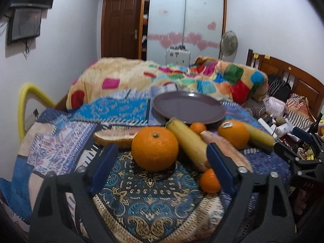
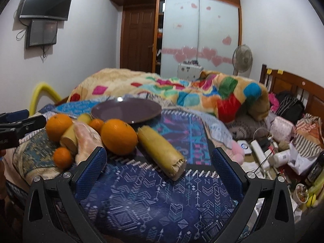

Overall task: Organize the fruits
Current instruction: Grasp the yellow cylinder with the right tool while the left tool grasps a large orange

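Fruits lie on a patterned cloth on the bed. In the left wrist view my left gripper is open, its blue pads either side of a large orange just ahead. A banana, a small orange, a second large orange and a pale fruit slice lie nearby. A purple plate sits empty behind them. In the right wrist view my right gripper is open and empty, with a banana piece between its pads and a large orange at left.
A colourful blanket is heaped behind the plate. Clutter of bags, bottles and cables covers the bed's right side by the wooden headboard. The right gripper shows at the right edge of the left wrist view.
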A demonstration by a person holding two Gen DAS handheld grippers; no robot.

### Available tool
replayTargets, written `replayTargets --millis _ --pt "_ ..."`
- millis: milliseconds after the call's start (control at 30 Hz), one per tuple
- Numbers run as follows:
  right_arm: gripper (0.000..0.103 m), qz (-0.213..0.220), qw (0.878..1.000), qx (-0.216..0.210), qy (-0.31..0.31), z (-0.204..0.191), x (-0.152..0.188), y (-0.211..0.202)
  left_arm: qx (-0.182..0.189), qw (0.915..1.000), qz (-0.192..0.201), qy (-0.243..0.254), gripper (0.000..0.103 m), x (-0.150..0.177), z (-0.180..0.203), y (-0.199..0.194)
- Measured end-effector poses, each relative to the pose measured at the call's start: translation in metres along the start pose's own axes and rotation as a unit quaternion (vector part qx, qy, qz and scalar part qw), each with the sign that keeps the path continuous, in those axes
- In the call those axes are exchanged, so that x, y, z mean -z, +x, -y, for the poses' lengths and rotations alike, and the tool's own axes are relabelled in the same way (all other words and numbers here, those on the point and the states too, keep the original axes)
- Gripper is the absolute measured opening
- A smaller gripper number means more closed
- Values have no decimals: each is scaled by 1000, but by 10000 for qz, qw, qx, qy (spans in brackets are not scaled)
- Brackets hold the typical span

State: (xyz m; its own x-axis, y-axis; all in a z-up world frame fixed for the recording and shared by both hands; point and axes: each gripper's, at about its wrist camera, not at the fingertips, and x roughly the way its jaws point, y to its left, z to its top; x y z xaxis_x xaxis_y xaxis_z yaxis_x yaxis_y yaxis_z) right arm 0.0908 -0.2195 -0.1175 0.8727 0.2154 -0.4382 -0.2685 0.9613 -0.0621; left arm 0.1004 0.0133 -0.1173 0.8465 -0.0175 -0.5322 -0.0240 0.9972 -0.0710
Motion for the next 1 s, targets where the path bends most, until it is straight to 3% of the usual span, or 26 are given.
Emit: replayTargets --millis 133,600,700,767,1000 --pt "101 -297 9995 -133 -31 8 -3 21 155 9994 -312 -92 83 -2 -13 20" --pt "59 -1498 9841 -917 -281 20 -14 86 503 9944 -923 -57 78 -16 -27 56" --pt "58 -1638 9805 -1025 -367 19 -18 93 548 9930 -1047 16 75 -16 -24 62" --pt "53 -1749 9776 -1106 -395 18 -20 97 578 9916 -1157 53 72 -16 -22 67" --pt "45 -1906 9728 -1171 -607 11 -23 101 706 9895 -1259 16 72 -19 -27 72"
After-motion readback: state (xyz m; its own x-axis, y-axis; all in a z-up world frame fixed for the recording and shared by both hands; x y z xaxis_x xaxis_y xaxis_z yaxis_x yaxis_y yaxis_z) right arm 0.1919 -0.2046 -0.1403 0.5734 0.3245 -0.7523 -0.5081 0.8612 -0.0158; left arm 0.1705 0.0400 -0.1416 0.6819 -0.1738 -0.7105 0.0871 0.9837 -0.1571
